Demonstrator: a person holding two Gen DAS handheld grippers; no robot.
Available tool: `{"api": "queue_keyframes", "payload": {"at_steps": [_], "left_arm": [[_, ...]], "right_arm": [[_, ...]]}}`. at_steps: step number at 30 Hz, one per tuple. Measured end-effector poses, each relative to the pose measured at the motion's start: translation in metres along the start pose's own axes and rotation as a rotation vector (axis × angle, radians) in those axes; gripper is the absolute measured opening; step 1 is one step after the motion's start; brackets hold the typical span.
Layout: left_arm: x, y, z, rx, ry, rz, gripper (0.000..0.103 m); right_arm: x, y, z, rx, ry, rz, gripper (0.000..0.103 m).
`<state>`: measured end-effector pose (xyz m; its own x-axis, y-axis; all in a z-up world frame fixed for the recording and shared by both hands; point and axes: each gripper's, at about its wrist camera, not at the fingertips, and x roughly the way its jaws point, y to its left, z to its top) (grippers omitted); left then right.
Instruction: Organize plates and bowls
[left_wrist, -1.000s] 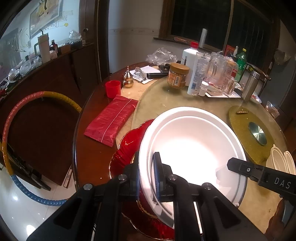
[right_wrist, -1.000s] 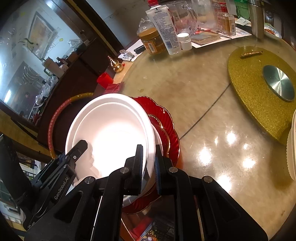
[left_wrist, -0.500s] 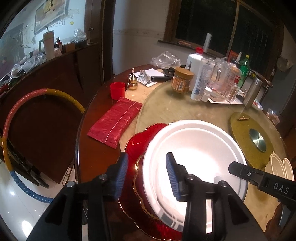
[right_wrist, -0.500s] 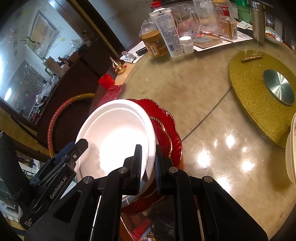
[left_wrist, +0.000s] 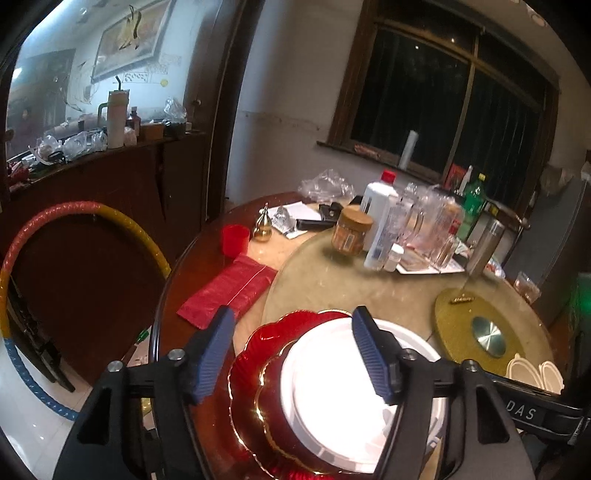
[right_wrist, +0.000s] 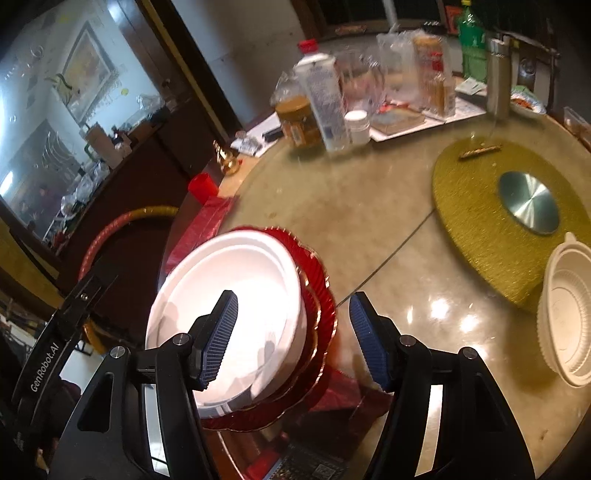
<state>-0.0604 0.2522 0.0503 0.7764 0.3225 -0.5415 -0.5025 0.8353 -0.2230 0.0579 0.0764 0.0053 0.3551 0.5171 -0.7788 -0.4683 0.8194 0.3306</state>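
A stack of white plates (left_wrist: 332, 398) rests on red gold-rimmed scalloped plates (left_wrist: 255, 354) at the near edge of the round table. My left gripper (left_wrist: 291, 317) hovers over the stack's left rim with its jaws opening; the pads touch nothing. In the right wrist view my right gripper (right_wrist: 291, 299) is also opening. The right rims of the white plates (right_wrist: 240, 266) and the red plates (right_wrist: 321, 295) lie between its jaws, clear of both pads. White plastic bowls (right_wrist: 565, 314) sit to the right, beside a gold turntable mat (right_wrist: 480, 210).
A red packet (left_wrist: 229, 291), a red cup (left_wrist: 234, 240) and a gold bell (left_wrist: 263, 225) lie left of the plates. Jars and bottles (left_wrist: 380, 229) crowd the far side. A hoop (left_wrist: 74, 210) leans on the cabinet beyond the table's left edge.
Both grippers were shut on the white plate's rim and have let go. The plate has settled onto the red plates. My left gripper has risen and tilted up.
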Motion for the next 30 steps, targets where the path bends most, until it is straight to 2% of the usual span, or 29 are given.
{"api": "queue_keyframes", "payload": {"at_steps": [2, 3, 5, 6, 12, 18, 23, 27, 28, 30], "left_arm": [[-0.002, -0.002, 0.001, -0.013, -0.013, -0.006, 0.081], [-0.004, -0.004, 0.001, -0.014, -0.019, -0.009, 0.081], [-0.007, -0.01, 0.002, -0.007, -0.026, -0.029, 0.081], [-0.008, -0.014, 0.001, -0.003, -0.03, -0.037, 0.081], [-0.019, -0.041, -0.003, 0.048, -0.053, -0.091, 0.083], [-0.018, -0.082, -0.013, 0.145, -0.005, -0.161, 0.083], [-0.008, -0.123, -0.029, 0.257, 0.059, -0.184, 0.084], [-0.005, -0.15, -0.046, 0.344, 0.1, -0.213, 0.084], [-0.005, -0.156, -0.049, 0.362, 0.106, -0.219, 0.084], [-0.005, -0.168, -0.056, 0.394, 0.114, -0.236, 0.084]], "right_arm": [[-0.009, -0.006, 0.0, 0.017, -0.028, 0.023, 0.064], [-0.013, -0.009, -0.001, 0.022, -0.043, 0.038, 0.066], [-0.02, -0.013, -0.003, 0.024, -0.064, 0.054, 0.08], [-0.024, -0.015, -0.005, 0.022, -0.076, 0.063, 0.082], [-0.049, -0.036, -0.018, 0.037, -0.154, 0.084, 0.082], [-0.07, -0.07, -0.026, 0.111, -0.199, 0.097, 0.082], [-0.085, -0.099, -0.033, 0.179, -0.24, 0.056, 0.082], [-0.097, -0.121, -0.044, 0.215, -0.265, -0.019, 0.082], [-0.101, -0.126, -0.046, 0.222, -0.272, -0.042, 0.084], [-0.11, -0.134, -0.051, 0.228, -0.297, -0.092, 0.1]]}}
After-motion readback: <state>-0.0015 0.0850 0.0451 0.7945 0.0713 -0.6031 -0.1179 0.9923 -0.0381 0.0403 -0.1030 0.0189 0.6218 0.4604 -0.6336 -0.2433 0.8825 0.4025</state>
